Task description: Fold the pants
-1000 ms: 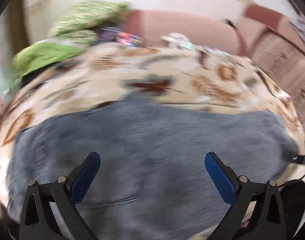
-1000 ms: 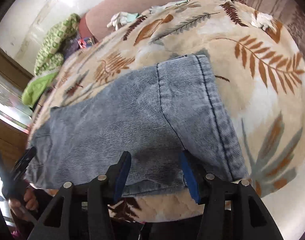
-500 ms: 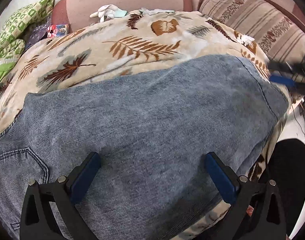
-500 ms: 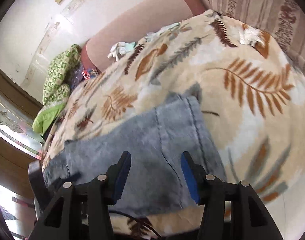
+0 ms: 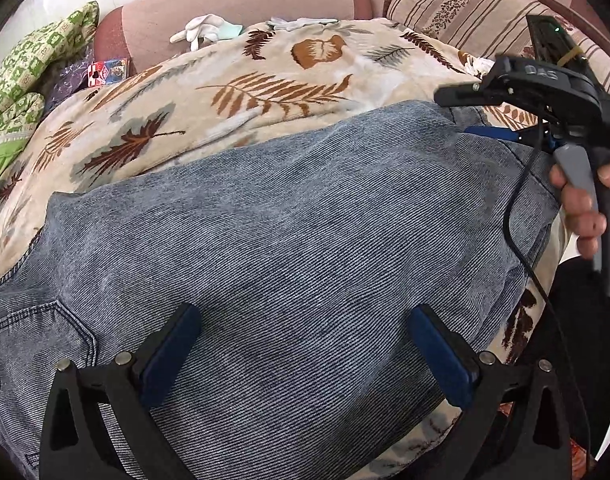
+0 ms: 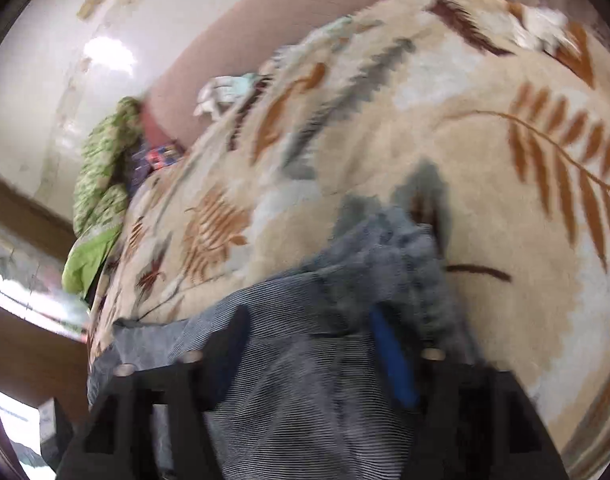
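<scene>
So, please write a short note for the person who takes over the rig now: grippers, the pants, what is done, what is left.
Left hand-held gripper: open, above the middle of the pants, holding nothing.
Right hand-held gripper: open, jaws have just been opening; the pants' hem end lies between them, not pinched.
Pants: spread flat along the leaf-print blanket, back pocket toward the left gripper's side.
Done: laid out.
Left: fold them.

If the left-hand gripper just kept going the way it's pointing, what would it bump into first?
Most likely the jeans. The left gripper is open, angled down at the denim spread over the leaf-print blanket, with nothing between. How near it is, I cannot tell.
</scene>
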Demonstrator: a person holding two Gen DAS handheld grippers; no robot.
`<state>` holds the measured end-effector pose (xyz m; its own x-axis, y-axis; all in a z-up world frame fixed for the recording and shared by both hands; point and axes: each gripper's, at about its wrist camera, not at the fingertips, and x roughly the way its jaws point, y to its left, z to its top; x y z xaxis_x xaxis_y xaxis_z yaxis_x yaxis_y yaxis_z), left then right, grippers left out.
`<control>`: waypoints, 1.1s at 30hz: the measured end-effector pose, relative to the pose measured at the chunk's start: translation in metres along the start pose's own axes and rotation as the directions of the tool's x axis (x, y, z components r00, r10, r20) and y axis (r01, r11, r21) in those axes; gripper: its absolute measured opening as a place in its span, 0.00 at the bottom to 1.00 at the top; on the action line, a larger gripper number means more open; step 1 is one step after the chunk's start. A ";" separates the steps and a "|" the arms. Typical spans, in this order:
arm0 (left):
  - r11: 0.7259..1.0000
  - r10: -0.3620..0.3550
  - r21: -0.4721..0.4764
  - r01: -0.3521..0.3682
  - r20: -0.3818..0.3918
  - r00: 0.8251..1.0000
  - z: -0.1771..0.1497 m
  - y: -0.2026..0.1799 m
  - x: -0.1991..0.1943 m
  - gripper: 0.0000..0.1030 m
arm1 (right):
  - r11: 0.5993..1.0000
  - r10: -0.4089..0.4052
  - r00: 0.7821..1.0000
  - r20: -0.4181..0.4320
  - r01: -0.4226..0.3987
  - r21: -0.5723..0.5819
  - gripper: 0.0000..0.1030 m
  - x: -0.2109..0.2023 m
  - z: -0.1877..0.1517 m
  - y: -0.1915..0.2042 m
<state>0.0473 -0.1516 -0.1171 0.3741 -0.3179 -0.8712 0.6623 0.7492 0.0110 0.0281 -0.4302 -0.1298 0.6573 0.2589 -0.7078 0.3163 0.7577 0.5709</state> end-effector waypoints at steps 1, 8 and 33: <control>1.000 -0.001 -0.001 0.001 0.000 1.000 0.000 0.000 0.000 1.00 | 0.999 0.000 1.000 0.005 0.000 -0.041 0.88 0.002 -0.002 0.007; 0.999 -0.025 -0.021 0.025 0.001 1.000 0.001 0.003 0.000 1.00 | 0.988 -0.097 0.995 -0.012 0.095 -0.122 0.92 0.007 -0.005 0.028; 0.990 -0.025 -0.138 0.035 0.073 0.997 0.005 0.033 -0.013 1.00 | 0.965 0.047 0.998 0.029 -0.053 0.256 0.92 -0.118 -0.046 -0.063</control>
<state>0.0678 -0.1253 -0.1028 0.4039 -0.3779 -0.8331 0.5787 0.8109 -0.0873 -0.1007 -0.4809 -0.1015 0.6907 0.2769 -0.6681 0.4459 0.5643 0.6948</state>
